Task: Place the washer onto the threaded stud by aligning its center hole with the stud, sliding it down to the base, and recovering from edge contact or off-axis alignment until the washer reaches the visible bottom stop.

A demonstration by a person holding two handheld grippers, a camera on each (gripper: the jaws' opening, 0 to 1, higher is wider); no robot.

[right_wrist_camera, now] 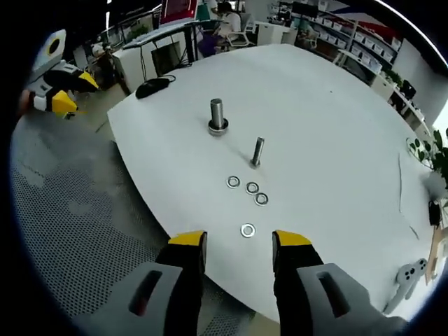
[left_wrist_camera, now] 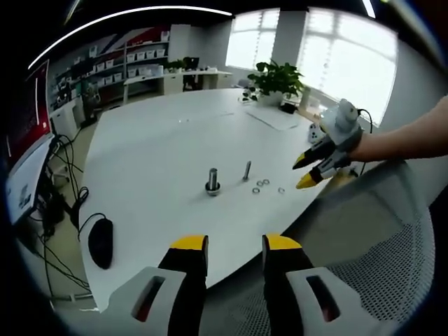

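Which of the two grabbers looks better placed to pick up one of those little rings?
Probably the right gripper. Its open jaws point straight at the nearest washer, with the thin stud just beyond. The left gripper sits back off the table edge, farther from the washers.

Ahead of the left gripper spreads a large white rounded table [left_wrist_camera: 168, 154]. A black computer mouse [left_wrist_camera: 100, 241] lies near its edge, to the left. Beyond the far end a green leafy potted plant [left_wrist_camera: 278, 77] stands before bright tall windows [left_wrist_camera: 350, 59]. Far left, white shelving with storage bins [left_wrist_camera: 140, 59] lines the wall. Below the right gripper sits a grey perforated mesh surface [right_wrist_camera: 77, 238].
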